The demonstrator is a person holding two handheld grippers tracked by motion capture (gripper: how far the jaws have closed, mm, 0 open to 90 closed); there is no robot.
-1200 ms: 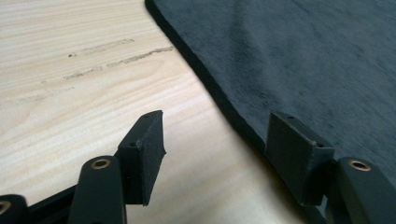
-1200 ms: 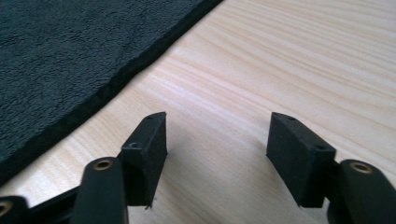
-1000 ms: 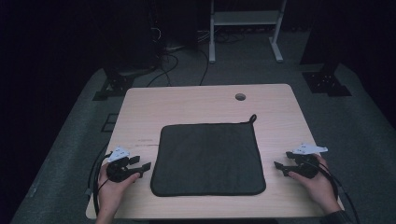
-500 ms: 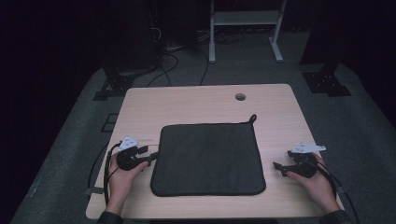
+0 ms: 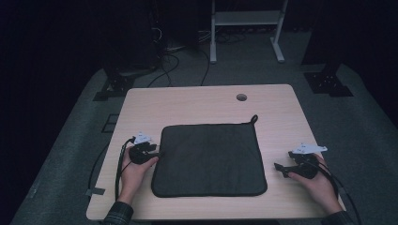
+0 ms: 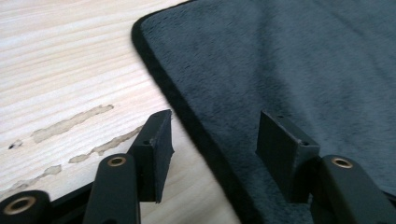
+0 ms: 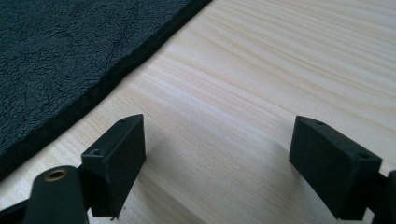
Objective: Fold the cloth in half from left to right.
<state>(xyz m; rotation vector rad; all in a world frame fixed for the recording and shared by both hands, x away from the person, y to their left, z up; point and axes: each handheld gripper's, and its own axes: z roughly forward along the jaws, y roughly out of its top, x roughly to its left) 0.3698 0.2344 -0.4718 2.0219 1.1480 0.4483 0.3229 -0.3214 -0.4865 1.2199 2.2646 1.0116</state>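
Observation:
A dark grey square cloth lies flat in the middle of the wooden table, with a small loop at its far right corner. My left gripper is at the cloth's left edge. In the left gripper view its jaws straddle the cloth's hem; they have just been closing, and the pads do not press on it. My right gripper rests right of the cloth. Its jaws have just been opening, with bare wood between them and the cloth's edge off to their left.
A round cable hole sits near the table's far edge. Pale scuff marks streak the wood by the left gripper. A white frame stand and cables lie on the dark floor behind the table.
The left hand has slid its gripper rightward up to the cloth's left edge. The right hand has stayed where it was.

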